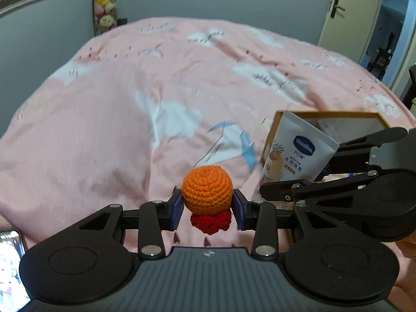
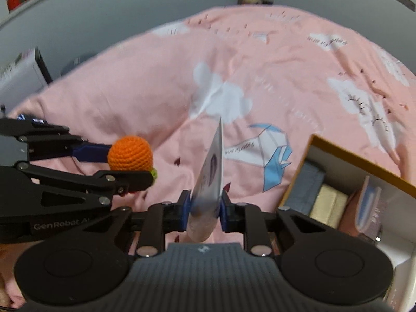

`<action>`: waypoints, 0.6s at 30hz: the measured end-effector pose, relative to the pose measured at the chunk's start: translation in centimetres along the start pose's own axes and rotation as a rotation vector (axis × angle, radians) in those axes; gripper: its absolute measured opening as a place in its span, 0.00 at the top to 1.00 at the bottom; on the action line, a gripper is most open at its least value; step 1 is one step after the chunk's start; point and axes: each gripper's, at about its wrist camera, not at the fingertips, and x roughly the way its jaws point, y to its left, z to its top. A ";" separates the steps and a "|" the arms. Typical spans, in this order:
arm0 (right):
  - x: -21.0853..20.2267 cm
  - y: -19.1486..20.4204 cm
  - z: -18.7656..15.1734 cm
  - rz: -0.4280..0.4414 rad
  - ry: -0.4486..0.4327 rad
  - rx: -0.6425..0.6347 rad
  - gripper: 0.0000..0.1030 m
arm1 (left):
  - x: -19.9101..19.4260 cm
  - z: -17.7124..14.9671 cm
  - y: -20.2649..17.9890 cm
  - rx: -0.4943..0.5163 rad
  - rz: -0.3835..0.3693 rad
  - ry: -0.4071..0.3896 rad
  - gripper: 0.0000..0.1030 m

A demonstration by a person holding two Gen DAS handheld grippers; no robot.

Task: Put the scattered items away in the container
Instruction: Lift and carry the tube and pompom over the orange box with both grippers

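Room: a bedroom with grey-blue walls, a pale door (image 1: 348, 7) standing at the far right and a strip of plush toys (image 1: 105, 2) hanging in the far corner.
Surface: a bed under a pink duvet (image 1: 117, 98) printed with white clouds and blue paper planes; it fills most of both views.
Left gripper (image 1: 208, 209): its blue pads press on either side of a crocheted orange ball (image 1: 207, 193), so the jaws stand partly apart, closed on the toy. The ball is held clear above the duvet; a red knitted frill hangs under it, and the right wrist view shows a green edge there too.
Right gripper (image 2: 204, 208): closed on a white Vaseline tube (image 2: 210, 176), gripped near its lower end. The tube stands up and away from the pads, seen edge-on from the right wrist; the left wrist view shows its labelled face.
Container: an open cardboard box (image 2: 353, 161) with a tan rim and white inner walls, lying on the duvet at the right, near the right gripper. Inside are folded grey and cream cloths and a pink pouch-like item.
Relation: the two grippers sit side by side, close together, the ball to the left of the tube; the tube overlaps the box's left edge in the left wrist view.
Near left corner: a lit phone screen (image 1: 10, 267).
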 end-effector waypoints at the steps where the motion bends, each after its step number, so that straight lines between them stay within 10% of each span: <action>1: -0.9 -0.2 -0.1 -0.003 -0.024 0.012 0.76 | -0.4 0.2 -0.4 0.005 -0.006 -0.013 0.56; 18: -13.4 -6.5 -4.4 -0.199 -0.314 0.217 0.76 | -2.2 2.7 -8.8 0.132 -0.178 -0.132 0.56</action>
